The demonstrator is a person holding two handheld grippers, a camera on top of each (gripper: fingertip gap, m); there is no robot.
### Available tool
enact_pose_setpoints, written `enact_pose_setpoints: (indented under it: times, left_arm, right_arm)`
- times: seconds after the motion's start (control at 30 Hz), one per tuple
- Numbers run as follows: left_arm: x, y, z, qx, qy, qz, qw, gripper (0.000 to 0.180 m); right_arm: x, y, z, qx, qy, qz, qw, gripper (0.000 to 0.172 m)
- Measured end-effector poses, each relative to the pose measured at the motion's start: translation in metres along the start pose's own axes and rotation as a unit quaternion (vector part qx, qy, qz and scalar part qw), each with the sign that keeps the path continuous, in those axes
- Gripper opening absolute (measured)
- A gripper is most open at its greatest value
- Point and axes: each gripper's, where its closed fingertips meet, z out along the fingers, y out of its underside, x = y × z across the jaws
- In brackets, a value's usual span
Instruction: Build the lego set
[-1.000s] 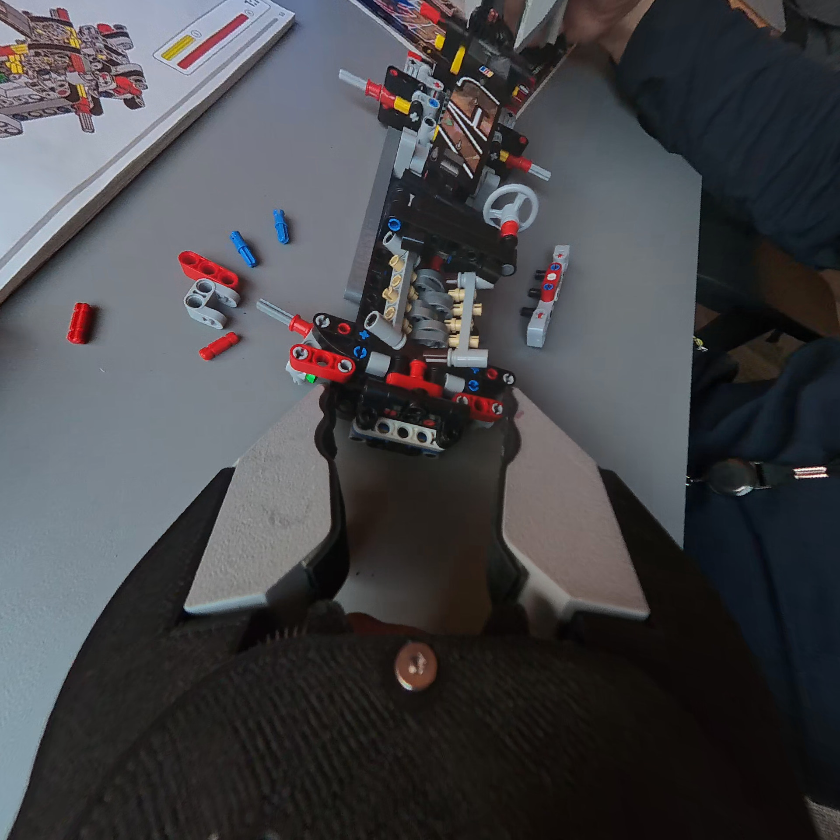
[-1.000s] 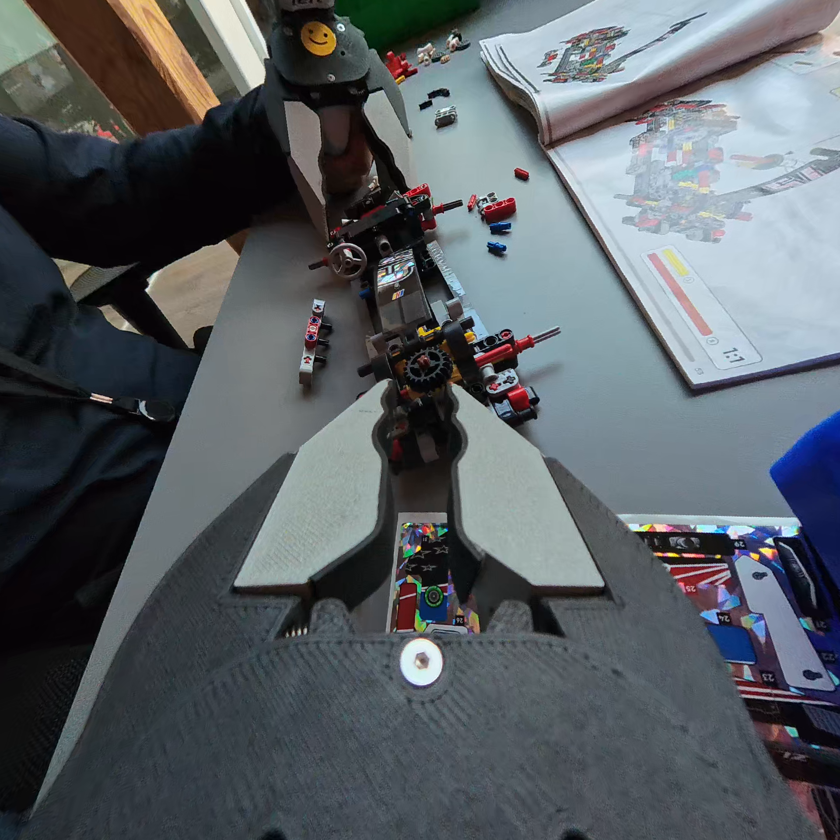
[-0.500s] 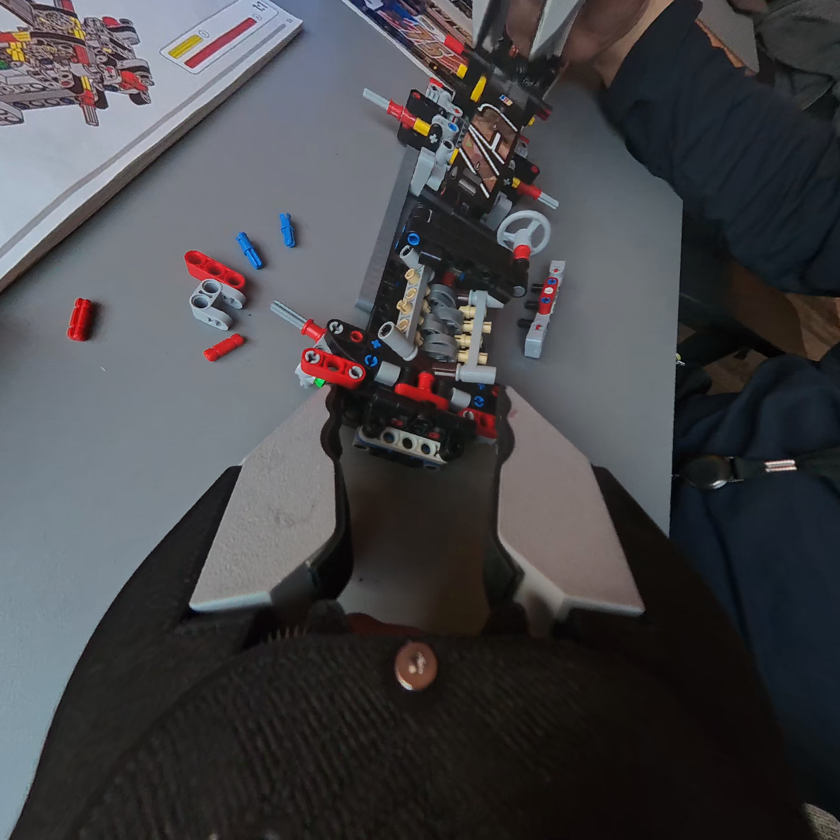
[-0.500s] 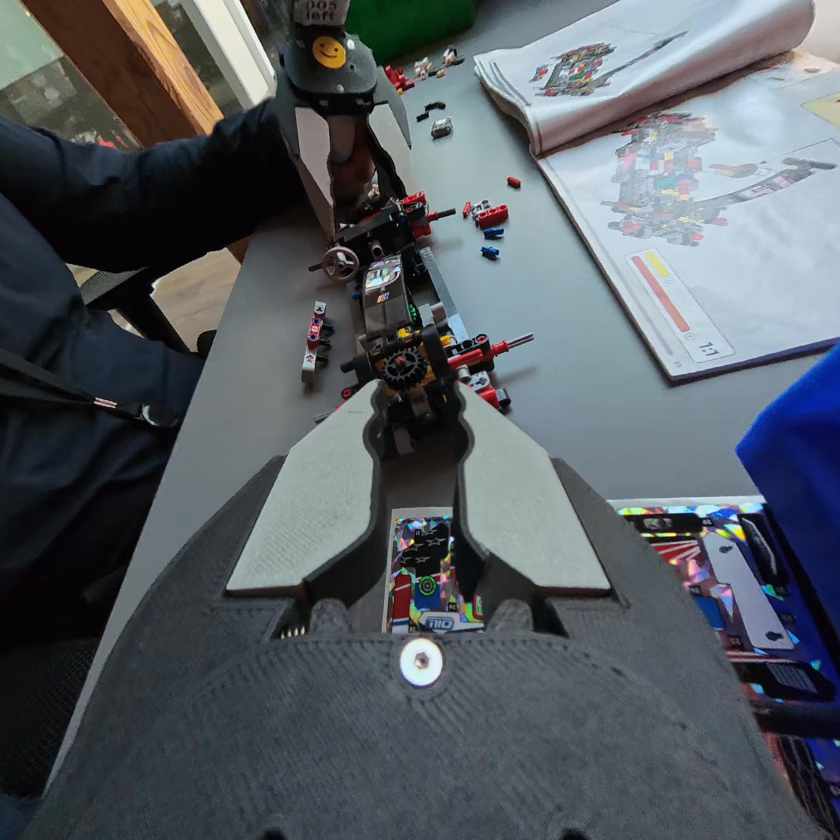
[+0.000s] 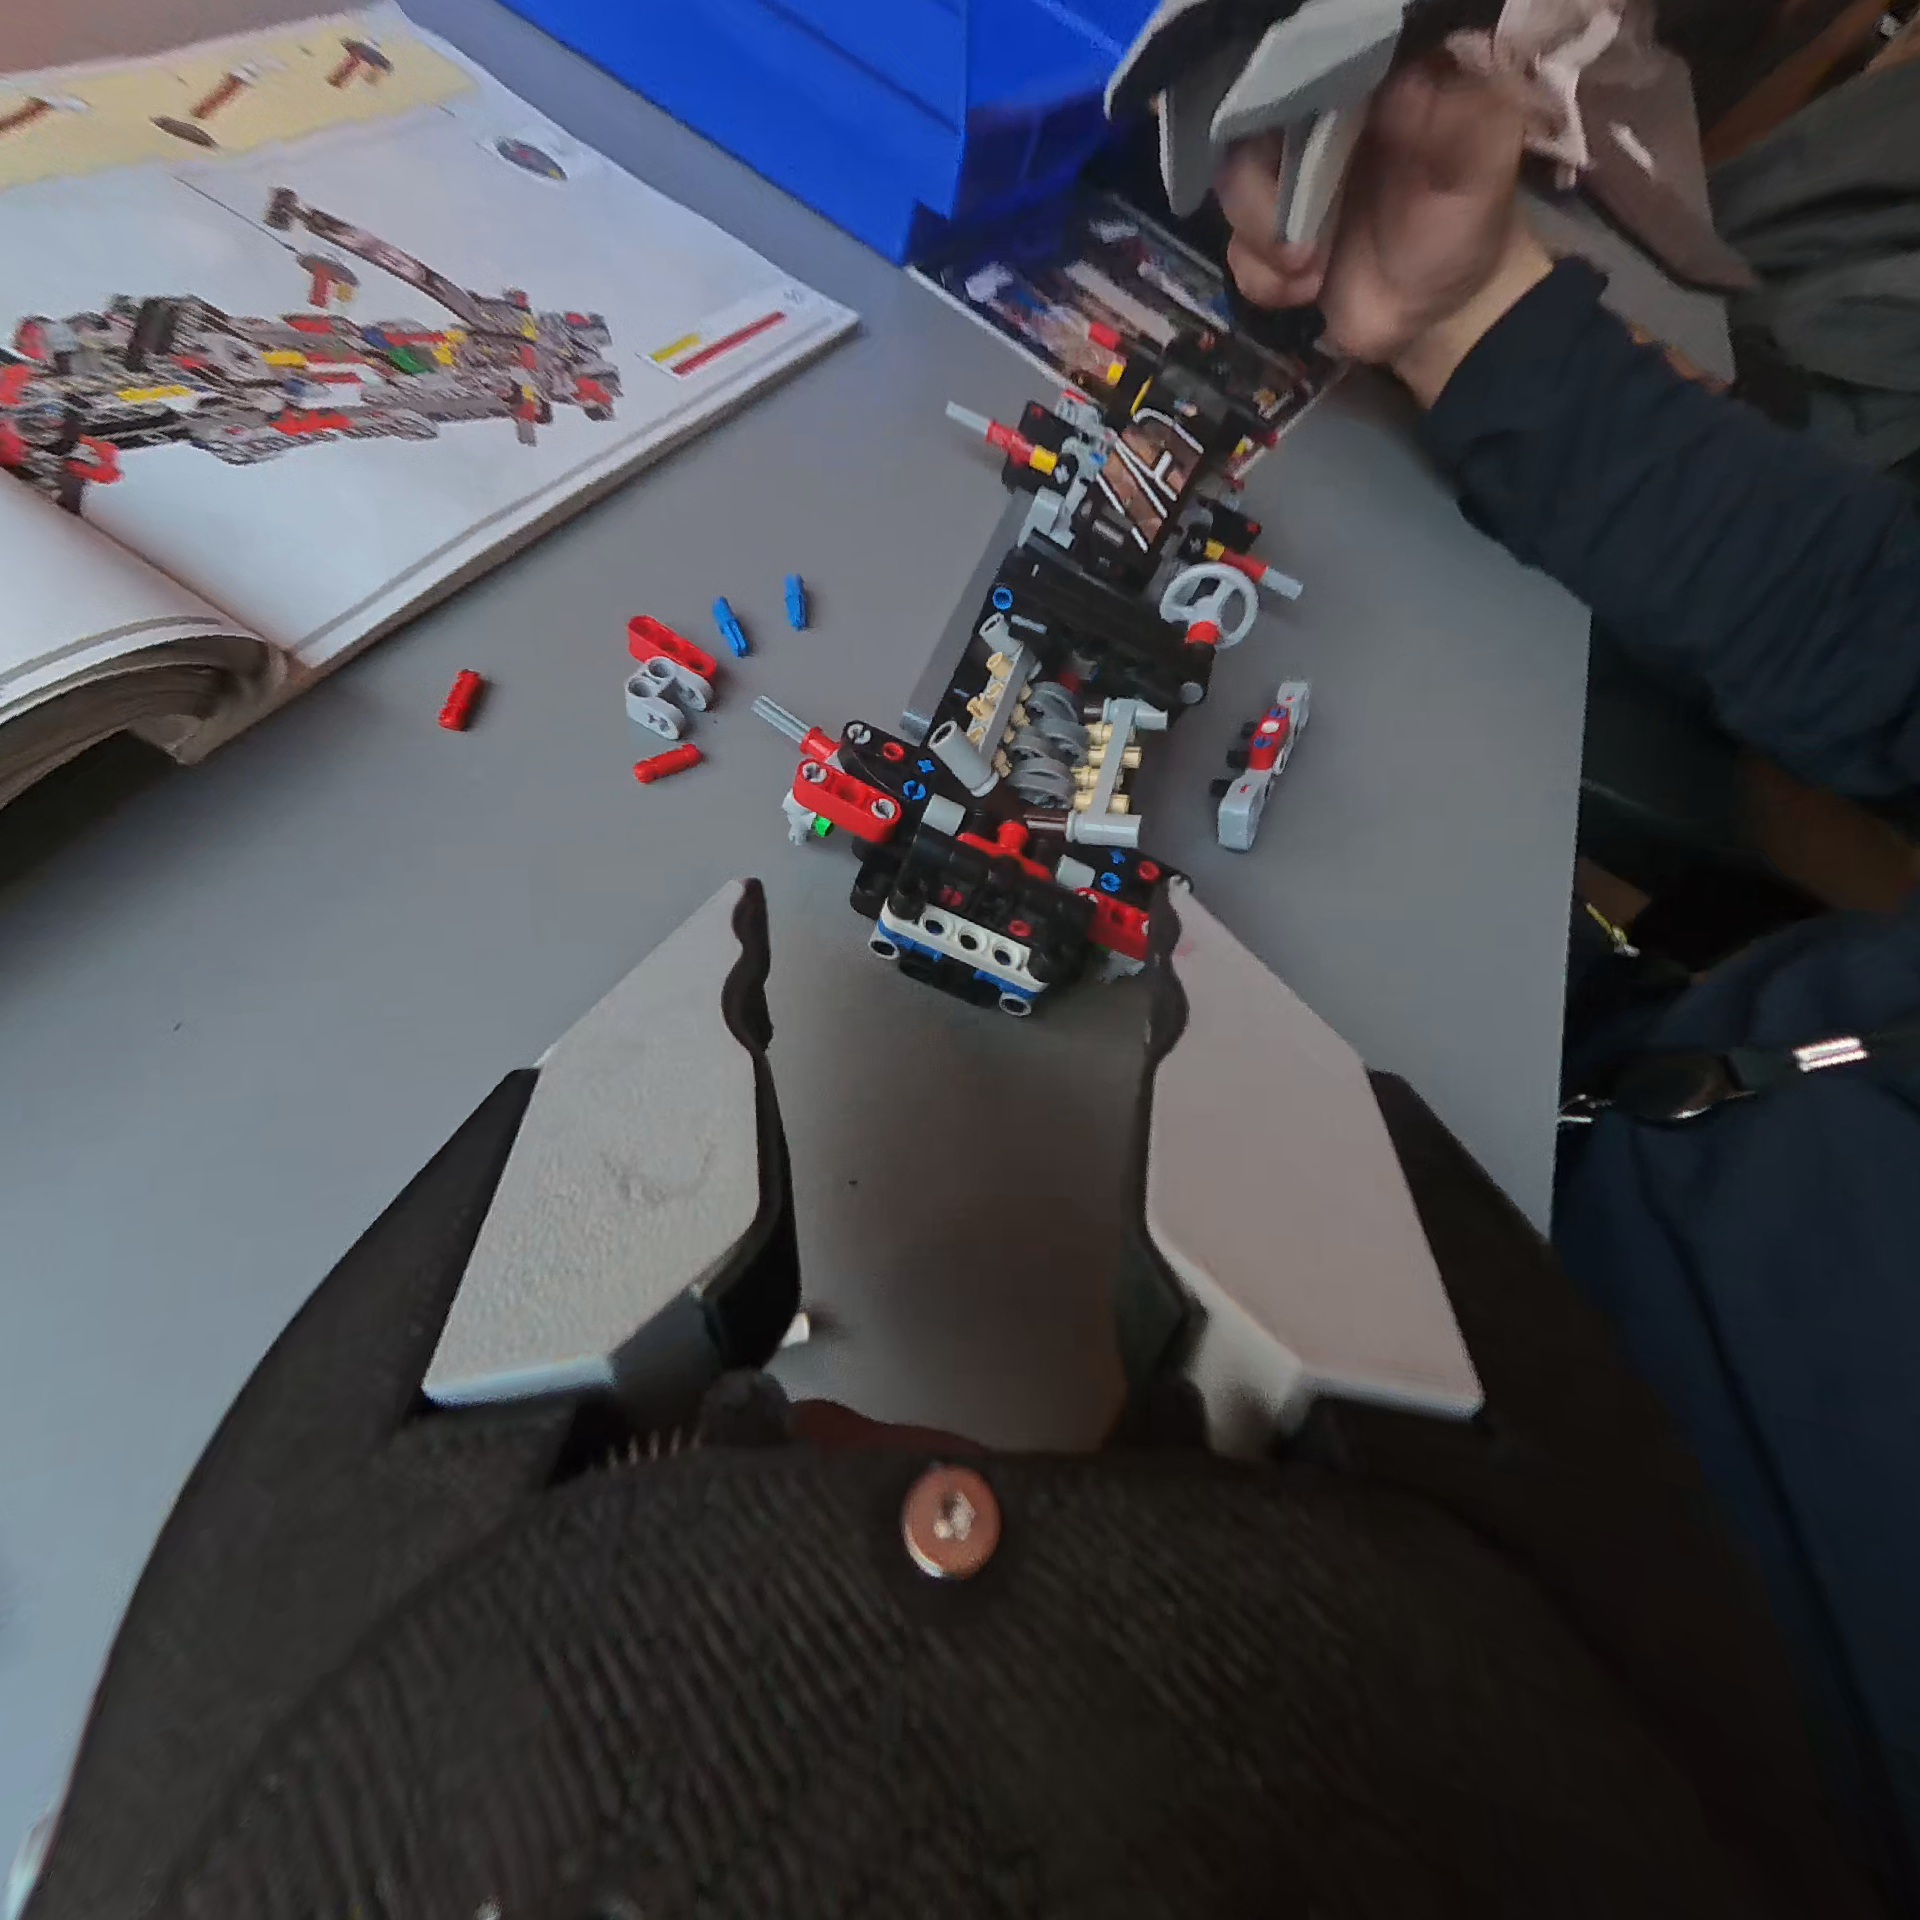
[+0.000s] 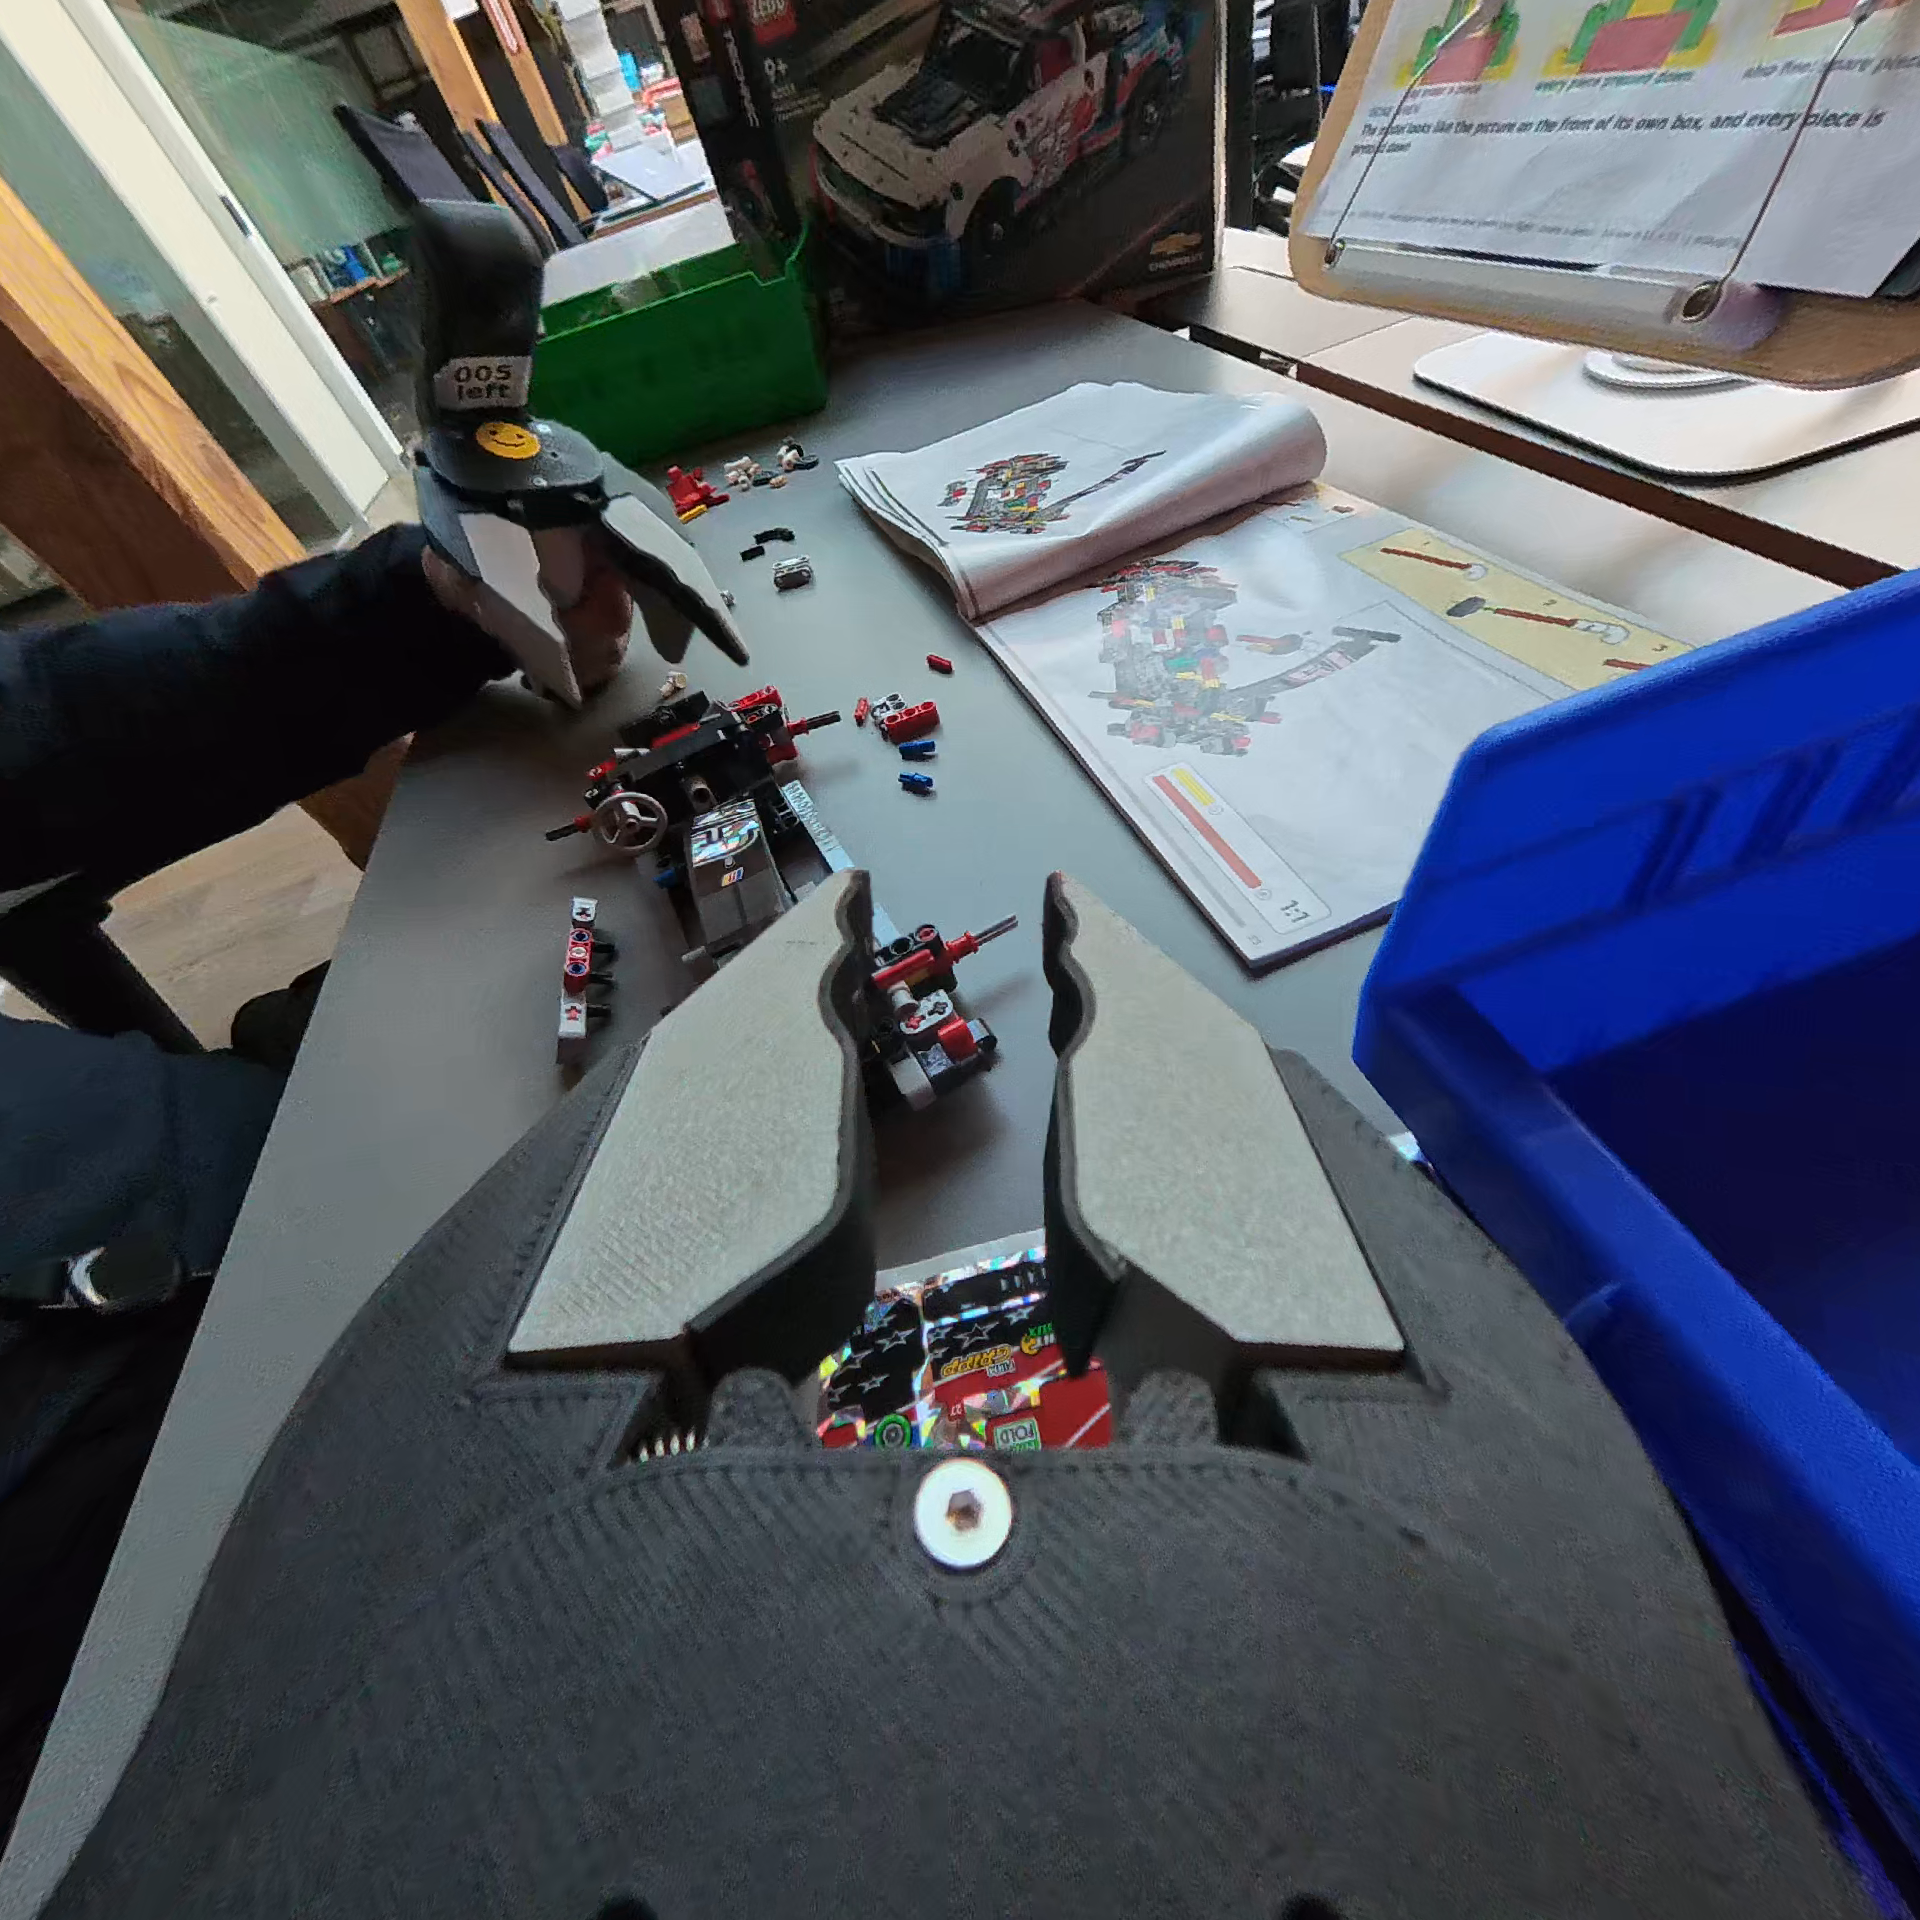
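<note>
Left hand-held gripper gapes wide, bare; right hand-held gripper open too (raised above the brick-built car chassis). Blue plastic bin's contents hidden.

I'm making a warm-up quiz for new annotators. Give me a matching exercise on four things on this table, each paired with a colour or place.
Things:
1. Bin
2. Steering wheel
3. Manual
4. Two pins

Descriptions:
A. Lies open, showing a model diagram
B. Pale grey, mounted on the chassis
C. Large, blue, at the right gripper's right
D. Small, blue, loose on the table near a red beam

Pairs: 1-C, 2-B, 3-A, 4-D
</note>
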Motion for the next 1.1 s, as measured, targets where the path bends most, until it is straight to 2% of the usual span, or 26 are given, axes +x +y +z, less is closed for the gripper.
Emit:
enact_pose_setpoints:
  times: [0.13,1.1]
  left_arm:
    - [0.001,-0.003,-0.009,0.029,-0.02,-0.002,0.999,0.065]
    - [-0.005,0.002,-0.006,0.014,-0.054,0.001,0.998,0.056]
  right_arm:
    - [0.001,-0.001,0.0,-0.001,0.011,-0.012,1.0,0.03]
    - [0.021,0.01,0.005,-0.007,0.054,-0.001,0.998,0.023]
